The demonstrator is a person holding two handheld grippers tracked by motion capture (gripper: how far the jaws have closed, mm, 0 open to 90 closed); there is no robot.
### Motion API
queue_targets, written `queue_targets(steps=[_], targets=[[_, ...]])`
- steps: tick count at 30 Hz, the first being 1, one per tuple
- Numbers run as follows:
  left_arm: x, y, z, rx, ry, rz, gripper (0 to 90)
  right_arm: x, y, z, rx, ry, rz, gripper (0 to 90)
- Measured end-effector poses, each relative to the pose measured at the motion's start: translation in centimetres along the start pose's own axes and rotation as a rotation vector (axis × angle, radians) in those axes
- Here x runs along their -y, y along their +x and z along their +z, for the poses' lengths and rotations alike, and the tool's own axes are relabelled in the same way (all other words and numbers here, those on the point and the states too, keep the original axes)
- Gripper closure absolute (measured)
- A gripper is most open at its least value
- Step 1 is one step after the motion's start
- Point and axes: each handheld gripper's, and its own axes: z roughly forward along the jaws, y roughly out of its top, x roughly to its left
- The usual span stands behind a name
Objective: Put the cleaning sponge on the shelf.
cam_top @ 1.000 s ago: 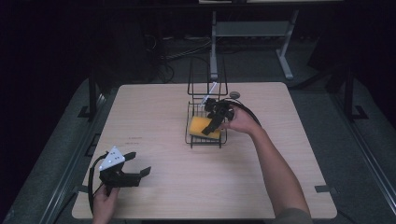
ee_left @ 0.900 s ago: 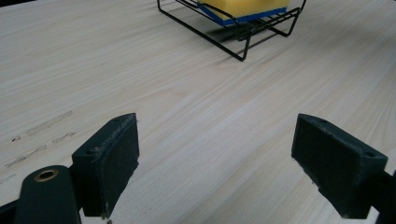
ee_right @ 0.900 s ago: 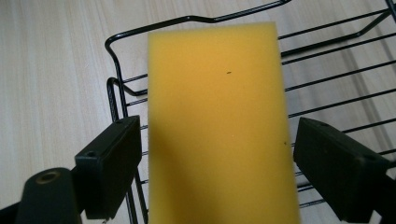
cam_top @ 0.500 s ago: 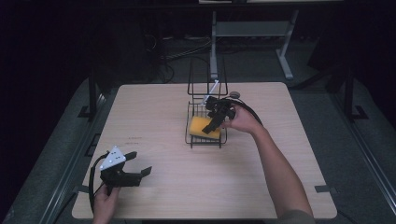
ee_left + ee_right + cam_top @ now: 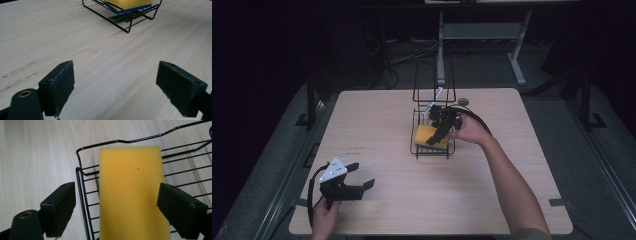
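A yellow sponge (image 5: 431,136) lies in the black wire rack (image 5: 432,148) just past the desk (image 5: 492,190) centre toward 12 o'clock. The right gripper (image 5: 436,136) hangs over it, jaws spread wide. At 8 o'clock, the left gripper (image 5: 362,176) sits spread and empty.

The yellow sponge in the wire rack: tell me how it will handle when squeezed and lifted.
The yellow sponge looks like soft foam, so it probably compresses and feels light. Its flat shape shouldn't roll. It lies in the wire rack, between the open right tool; the wires might snag it.
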Motion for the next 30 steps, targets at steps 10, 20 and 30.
queue_targets(steps=[10, 20, 30], targets=[[0.0, -0.1, 0.0, 0.0, -0.001, 0.0, 14.5, 0.6, 0.9, 0.1, -0.015, -0.008, -0.002, 15.4], [0.0, 0.0, -0.1, -0.001, -0.002, -0.003, 14.5, 0.3, 1.6, -0.2, -0.016, 0.0, -0.009, 15.4], [0.0, 0.0, -0.1, -0.001, -0.003, -0.004, 14.5, -0.1, 2.6, -0.2, -0.03, 0.005, -0.03, 15.4]])
